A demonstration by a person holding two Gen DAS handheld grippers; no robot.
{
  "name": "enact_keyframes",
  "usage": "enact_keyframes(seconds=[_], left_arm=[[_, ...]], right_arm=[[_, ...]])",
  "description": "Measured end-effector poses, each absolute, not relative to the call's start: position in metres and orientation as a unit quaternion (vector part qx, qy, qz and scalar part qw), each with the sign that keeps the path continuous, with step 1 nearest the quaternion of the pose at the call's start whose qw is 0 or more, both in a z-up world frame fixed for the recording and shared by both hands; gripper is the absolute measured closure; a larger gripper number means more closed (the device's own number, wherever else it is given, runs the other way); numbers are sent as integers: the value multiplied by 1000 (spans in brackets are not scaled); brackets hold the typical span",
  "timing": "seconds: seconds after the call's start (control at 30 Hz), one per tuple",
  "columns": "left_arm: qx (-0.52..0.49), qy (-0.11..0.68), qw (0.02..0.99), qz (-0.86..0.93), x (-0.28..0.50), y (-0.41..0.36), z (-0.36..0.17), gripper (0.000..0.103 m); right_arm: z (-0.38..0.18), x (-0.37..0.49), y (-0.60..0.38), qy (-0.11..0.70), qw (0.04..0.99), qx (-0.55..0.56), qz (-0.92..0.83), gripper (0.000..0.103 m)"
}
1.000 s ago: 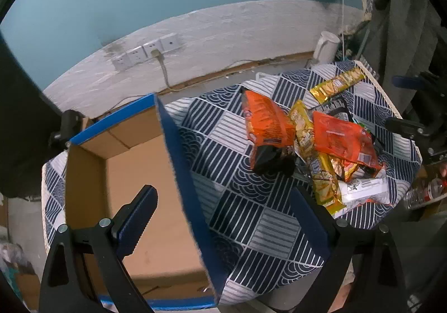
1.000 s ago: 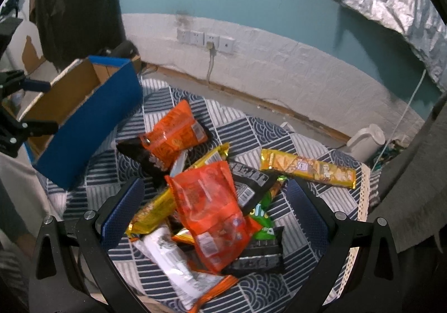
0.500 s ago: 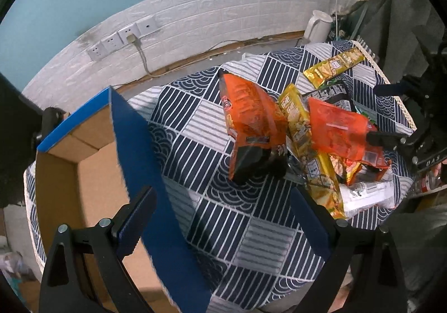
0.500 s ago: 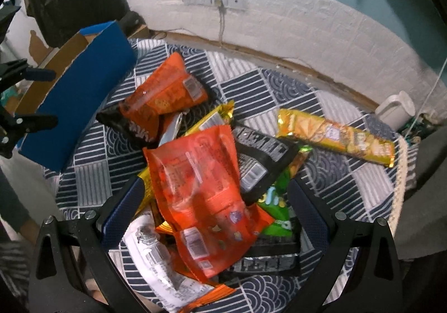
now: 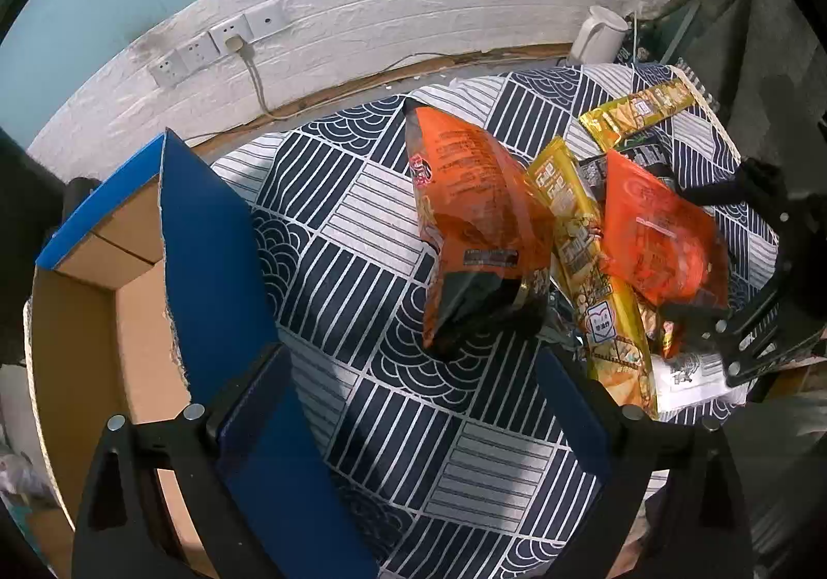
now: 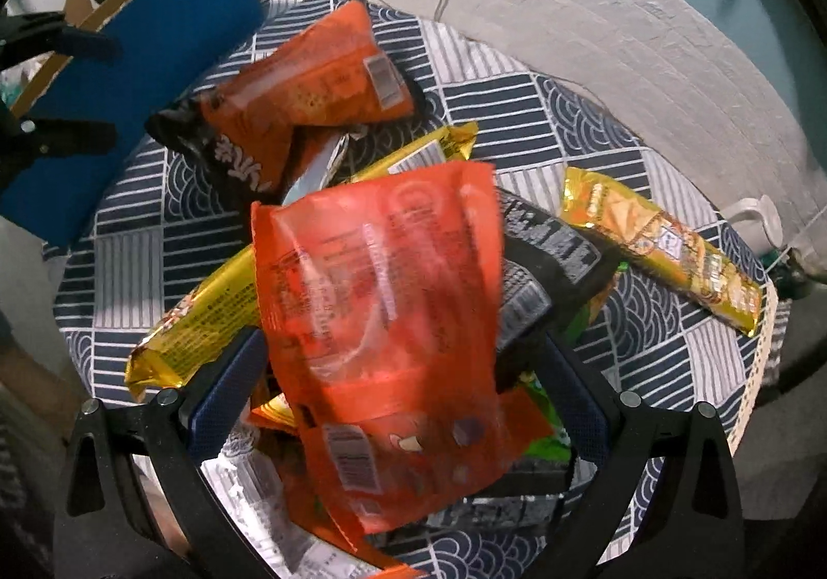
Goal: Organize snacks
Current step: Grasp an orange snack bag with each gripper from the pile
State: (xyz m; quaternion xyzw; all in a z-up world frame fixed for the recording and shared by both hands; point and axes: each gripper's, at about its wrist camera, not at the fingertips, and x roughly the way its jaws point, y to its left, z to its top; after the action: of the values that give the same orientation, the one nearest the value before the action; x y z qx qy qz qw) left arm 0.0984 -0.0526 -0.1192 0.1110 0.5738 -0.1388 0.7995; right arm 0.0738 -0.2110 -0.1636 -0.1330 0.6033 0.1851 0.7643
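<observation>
A pile of snack packs lies on a patterned tablecloth [image 5: 362,217]. An orange-and-black bag [image 5: 475,227] [image 6: 305,98] lies nearest the blue cardboard box [image 5: 207,243] [image 6: 155,41]. A flat orange pouch [image 6: 382,320] [image 5: 656,238] tops the pile, over a long yellow pack [image 5: 589,258] [image 6: 207,320]. Another yellow pack [image 6: 667,248] [image 5: 641,108] lies apart at the far side. My left gripper [image 5: 413,403] is open and empty, above the cloth beside the box wall. My right gripper [image 6: 398,398] is open, its jaws on either side of the orange pouch's lower end.
A white kettle [image 5: 599,36] stands beyond the table by the white brick wall, which carries sockets [image 5: 222,46] and a plugged cable. The box's open top shows bare brown cardboard [image 5: 77,346]. Black and green packs [image 6: 548,269] lie under the pouch.
Both grippers have moved in closer. The left one has swung right from over the box towards the pile. The right one has dropped until its jaws flank the orange pouch.
</observation>
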Motion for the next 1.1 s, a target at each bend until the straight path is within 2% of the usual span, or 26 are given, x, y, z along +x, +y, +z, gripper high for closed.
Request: enact_keyframes(seconds=[0.1, 0.17, 0.2, 0.33, 0.4, 0.47, 0.53, 0.7, 1.1], left_arm=[[109, 576, 798, -139, 99, -54, -120, 6], [109, 575, 798, -140, 100, -56, -120, 6], [110, 575, 799, -140, 100, -57, -120, 6], [111, 574, 798, -144, 101, -63, -119, 6], [112, 572, 799, -146, 102, -67, -118, 6], [116, 568, 801, -148, 105, -73, -117, 6], [120, 567, 801, -147, 109, -78, -117, 6], [117, 570, 799, -150, 120, -89, -120, 6], [106, 599, 785, -114, 155, -111, -155, 6]], right_arm=[[-171, 75, -207, 605, 762, -142, 180, 3], [-171, 75, -207, 603, 765, -140, 177, 8], [-170, 75, -208, 602, 767, -134, 178, 16], [-166, 80, -215, 601, 774, -98, 177, 30], [-162, 83, -223, 598, 781, -74, 167, 55], [-161, 86, -232, 601, 782, -41, 160, 63], [-162, 87, -238, 605, 780, -20, 157, 65], [-152, 87, -238, 586, 794, -15, 158, 83], [-135, 89, -253, 575, 806, 19, 141, 87]])
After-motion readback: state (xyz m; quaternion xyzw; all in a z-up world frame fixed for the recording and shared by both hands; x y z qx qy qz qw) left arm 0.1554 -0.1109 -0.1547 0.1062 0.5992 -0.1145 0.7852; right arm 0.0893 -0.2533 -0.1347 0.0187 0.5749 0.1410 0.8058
